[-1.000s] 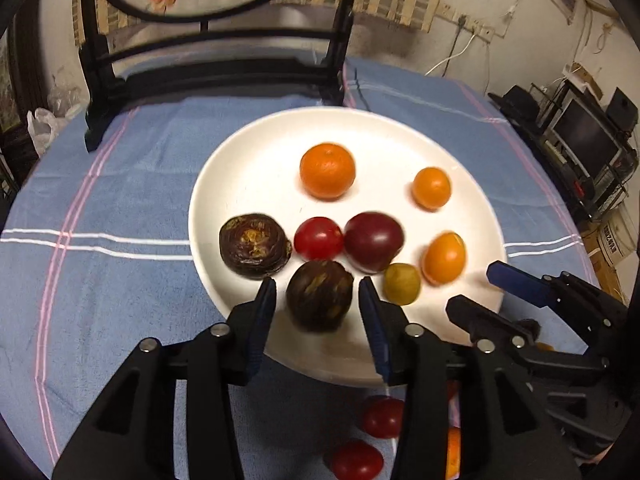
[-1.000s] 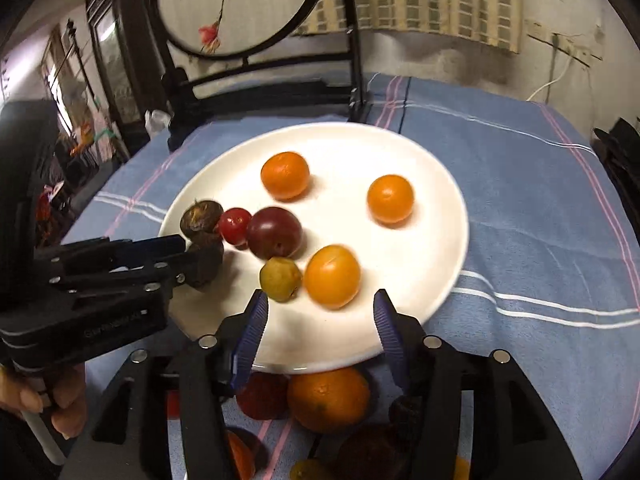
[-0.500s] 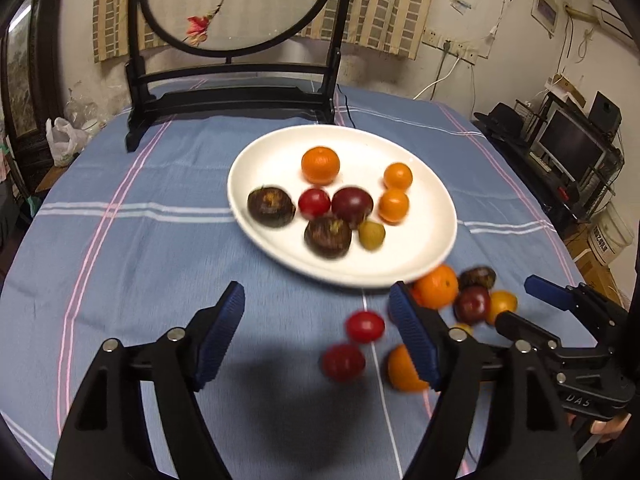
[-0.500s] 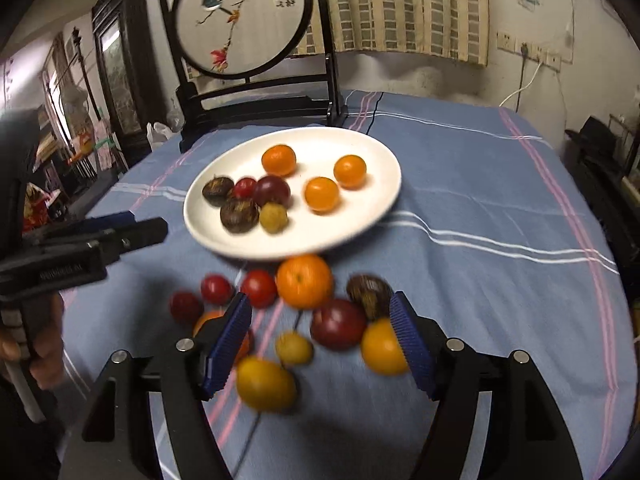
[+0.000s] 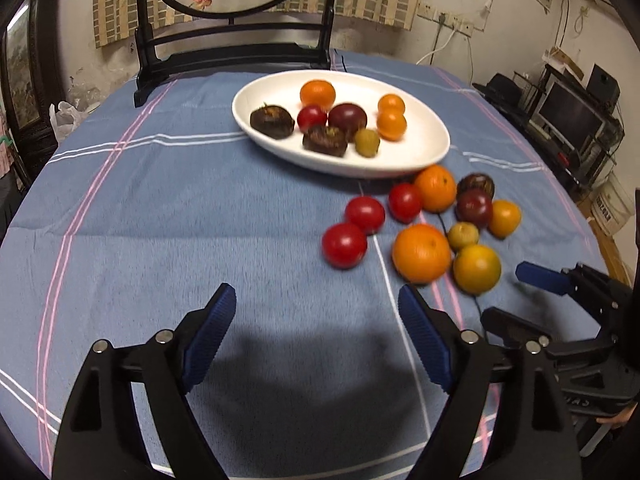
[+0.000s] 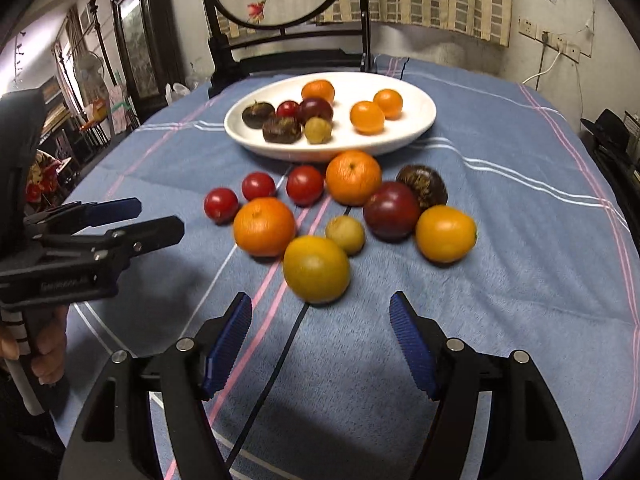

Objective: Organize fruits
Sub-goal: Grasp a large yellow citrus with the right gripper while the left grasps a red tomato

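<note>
A white plate [image 5: 434,148] [image 6: 420,128] at the far middle of the blue tablecloth holds several fruits: oranges, a red tomato, a dark plum, a green fruit and two dark brown fruits [image 5: 324,141]. In front of it several loose fruits lie on the cloth: three red tomatoes [image 5: 344,245], oranges [image 5: 421,253] [image 6: 264,226], a yellow-orange fruit [image 6: 317,269], a plum [image 6: 391,210]. My left gripper [image 5: 318,340] is open and empty, low over the cloth, left of the loose fruits. My right gripper [image 6: 320,344] is open and empty, just short of the yellow-orange fruit.
A black wooden stand with a round embroidered screen [image 5: 236,56] [image 6: 280,12] stands behind the plate. The round table's edge curves away on both sides. A monitor and shelves [image 5: 572,120] stand to the right of the table.
Both grippers have pulled back from the plate toward the table's near side. The left one opened and left a dark brown fruit on the plate. The loose fruits came into view.
</note>
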A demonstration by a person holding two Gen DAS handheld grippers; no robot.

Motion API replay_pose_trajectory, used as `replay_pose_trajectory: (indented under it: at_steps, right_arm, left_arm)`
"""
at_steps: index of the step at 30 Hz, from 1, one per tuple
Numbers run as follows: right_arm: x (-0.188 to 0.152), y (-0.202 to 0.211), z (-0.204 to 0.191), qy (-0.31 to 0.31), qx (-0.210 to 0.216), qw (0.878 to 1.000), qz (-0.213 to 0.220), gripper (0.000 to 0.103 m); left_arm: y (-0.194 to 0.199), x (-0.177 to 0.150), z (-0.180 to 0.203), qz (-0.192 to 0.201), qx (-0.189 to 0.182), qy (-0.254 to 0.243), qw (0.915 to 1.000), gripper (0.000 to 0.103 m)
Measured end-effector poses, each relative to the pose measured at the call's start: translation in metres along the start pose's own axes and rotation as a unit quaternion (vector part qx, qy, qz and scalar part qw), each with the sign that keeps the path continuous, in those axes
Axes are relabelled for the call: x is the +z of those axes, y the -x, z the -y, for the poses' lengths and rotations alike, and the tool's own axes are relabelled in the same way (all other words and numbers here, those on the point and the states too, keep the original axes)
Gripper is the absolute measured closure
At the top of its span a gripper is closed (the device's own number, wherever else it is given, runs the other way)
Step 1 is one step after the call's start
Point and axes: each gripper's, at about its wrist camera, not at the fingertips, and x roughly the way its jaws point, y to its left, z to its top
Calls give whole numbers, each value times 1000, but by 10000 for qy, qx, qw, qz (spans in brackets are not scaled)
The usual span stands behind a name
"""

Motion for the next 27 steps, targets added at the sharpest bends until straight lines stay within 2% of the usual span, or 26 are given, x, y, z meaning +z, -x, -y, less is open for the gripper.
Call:
replay_pose_trajectory:
  at_steps: [3, 7, 9, 11, 13, 18, 27]
  right_arm:
    - [1, -9, -2, 15, -28, 9999, -128, 42]
    - [8, -21, -4, 38, -114, 9997, -230, 45]
    - [13, -24, -6, 104, -170, 9996, -219, 54]
    - [18, -29, -7, 125, -218, 9994, -243, 55]
    - [22, -31, -9, 190, -231, 9993, -208, 64]
    - [20, -24, -10, 183, -167, 9996, -136, 64]
    - [4, 3, 3, -64, 250, 9996, 116, 64]
  left_arm:
    - [-4, -3, -2, -66, -17, 20, 10000, 22]
    - [-8, -3, -4, -123, -46, 62, 9999, 22]
    - [-10, -3, -5, -136, -37, 46, 9999, 21]
    - [-12, -3, -5, -156, -15, 52, 9999, 22]
    - [-14, -2, -6, -174, -2, 51, 9998, 22]
    - [-16, 1, -4, -191, 95, -10, 9998, 21]
    - [-33, 12, 8, -271, 288, -263, 9989, 21]
